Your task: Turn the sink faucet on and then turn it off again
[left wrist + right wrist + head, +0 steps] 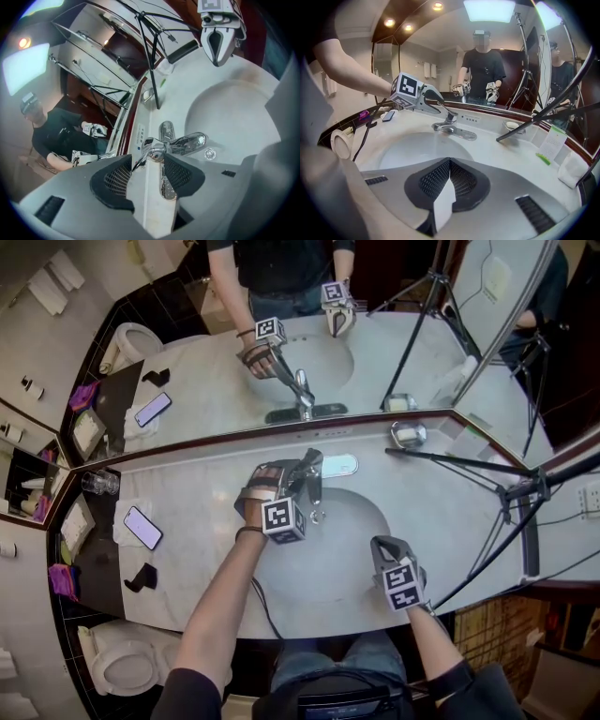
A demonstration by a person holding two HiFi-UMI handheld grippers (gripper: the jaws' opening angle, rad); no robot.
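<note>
White marble makes up the counter (441,512), which fills the middle of the head view, with a wide mirror (187,371) across the upper half of the frame. An oval sink (352,521) is sunk into the counter at the centre. A toilet (127,667) shows at the lower left, and a black tripod (487,470) reaches in from the right edge.

The left tool (302,472) sits at the back rim of the sink, just above centre. In the left gripper view its jaws stand wide apart (147,158), with the top of the chrome faucet (180,143) and its lever between the pads. Whether either pad presses on the metal cannot be told. The faucet stands at the back middle of the sink, its spout out over the basin.

The right tool (382,545) hangs over the front rim of the sink, lower right of centre. Its jaws are closed together (449,161), with nothing between them.

A phone (142,527) lies on a cloth at the left of the counter. A metal soap dish (409,434) sits by the mirror, upper right of the faucet. The small drain (209,153) shows just below the spout.
</note>
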